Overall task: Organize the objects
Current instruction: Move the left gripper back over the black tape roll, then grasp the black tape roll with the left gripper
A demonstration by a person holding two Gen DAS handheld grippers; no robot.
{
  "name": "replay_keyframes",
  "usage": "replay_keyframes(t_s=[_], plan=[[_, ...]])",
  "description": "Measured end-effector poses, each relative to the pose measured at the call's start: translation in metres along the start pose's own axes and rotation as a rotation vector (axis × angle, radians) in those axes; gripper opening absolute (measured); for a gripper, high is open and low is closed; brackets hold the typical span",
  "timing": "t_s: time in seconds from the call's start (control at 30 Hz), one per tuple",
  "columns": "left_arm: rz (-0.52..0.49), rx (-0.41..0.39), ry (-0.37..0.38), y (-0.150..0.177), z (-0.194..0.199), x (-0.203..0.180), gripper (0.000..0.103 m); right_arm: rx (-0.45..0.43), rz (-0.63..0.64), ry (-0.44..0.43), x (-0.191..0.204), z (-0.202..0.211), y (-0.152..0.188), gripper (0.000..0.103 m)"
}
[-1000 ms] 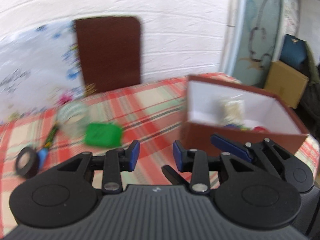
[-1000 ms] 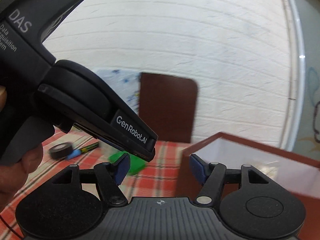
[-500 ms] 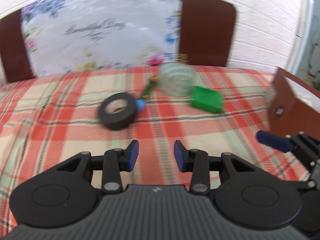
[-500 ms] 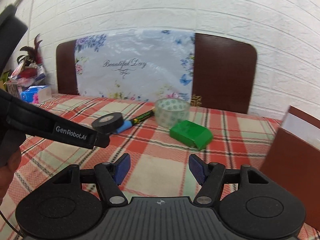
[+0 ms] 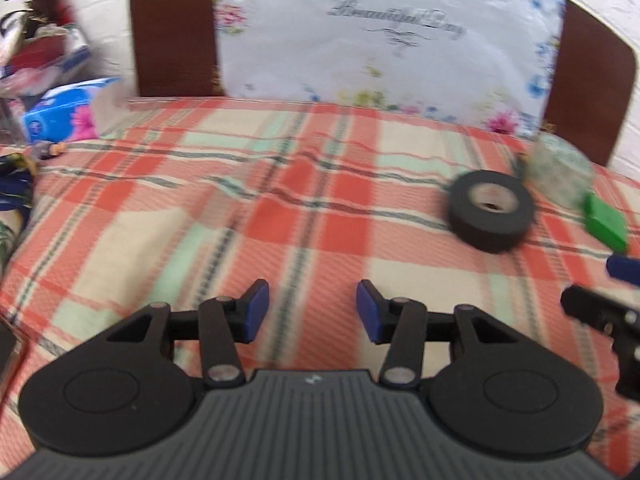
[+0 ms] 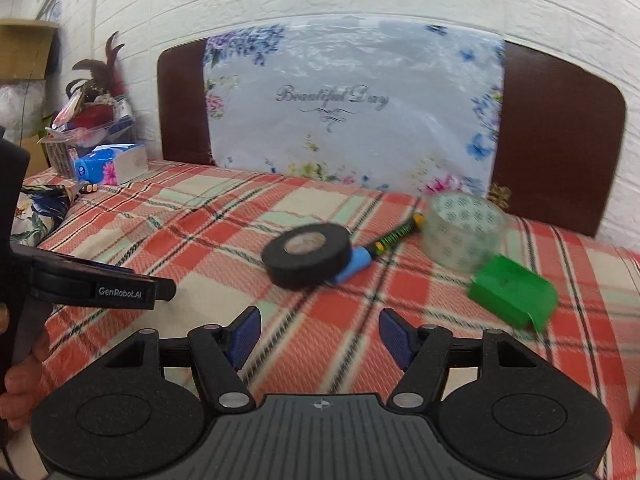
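A black tape roll (image 6: 307,255) lies on the plaid tablecloth (image 6: 200,240), also in the left wrist view (image 5: 491,209). Behind it lies a marker with a blue cap (image 6: 374,248). A clear tape roll (image 6: 463,230) stands to the right, blurred in the left wrist view (image 5: 562,170). A green block (image 6: 513,290) lies right of that, also in the left wrist view (image 5: 604,222). My left gripper (image 5: 309,310) is open and empty above bare cloth. My right gripper (image 6: 320,334) is open and empty, short of the black roll.
A brown headboard with a flowered plastic sheet (image 6: 352,112) stands behind the cloth. A blue tissue pack (image 6: 108,163) and a cluttered basket (image 6: 88,120) sit at the far left. The left gripper's body (image 6: 92,284) shows at the left of the right wrist view.
Both grippers have swung left, away from the brown box, which has left both views. The left view now faces bare cloth with the black roll at its right.
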State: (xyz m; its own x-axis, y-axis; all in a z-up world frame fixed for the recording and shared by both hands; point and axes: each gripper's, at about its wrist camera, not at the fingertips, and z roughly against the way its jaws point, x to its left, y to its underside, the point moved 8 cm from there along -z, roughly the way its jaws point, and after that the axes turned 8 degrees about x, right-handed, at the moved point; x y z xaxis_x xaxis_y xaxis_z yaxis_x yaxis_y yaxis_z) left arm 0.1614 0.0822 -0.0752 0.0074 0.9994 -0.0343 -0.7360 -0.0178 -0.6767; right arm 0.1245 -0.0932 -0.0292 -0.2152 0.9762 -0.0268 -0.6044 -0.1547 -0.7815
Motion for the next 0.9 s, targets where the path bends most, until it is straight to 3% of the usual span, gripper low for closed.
replay_keyframes(t_s=[0.23, 0.37, 0.5, 0.63, 0.77, 0.9], plan=[[-0.007, -0.022, 0.005, -0.003, -0.004, 0.006, 0.058, -0.018, 0.236, 0.086, 0.021, -0.052, -0.031, 0.077], [-0.003, -0.032, 0.014, -0.003, -0.005, 0.007, 0.058, 0.028, 0.24, 0.09, 0.015, -0.084, -0.044, 0.076], [-0.005, -0.041, 0.012, -0.002, -0.005, 0.007, 0.059, 0.036, 0.244, 0.067, 0.015, -0.092, -0.046, 0.076], [-0.006, -0.049, 0.012, -0.001, -0.005, 0.007, 0.059, 0.028, 0.246, 0.051, 0.018, -0.072, -0.032, 0.076], [-0.004, -0.053, 0.014, -0.001, -0.004, 0.007, 0.059, 0.022, 0.239, 0.008, 0.02, -0.03, 0.01, 0.076], [0.009, -0.011, 0.008, -0.002, 0.0, -0.002, 0.058, 0.036, 0.137, 0.068, -0.014, 0.019, 0.05, 0.076]])
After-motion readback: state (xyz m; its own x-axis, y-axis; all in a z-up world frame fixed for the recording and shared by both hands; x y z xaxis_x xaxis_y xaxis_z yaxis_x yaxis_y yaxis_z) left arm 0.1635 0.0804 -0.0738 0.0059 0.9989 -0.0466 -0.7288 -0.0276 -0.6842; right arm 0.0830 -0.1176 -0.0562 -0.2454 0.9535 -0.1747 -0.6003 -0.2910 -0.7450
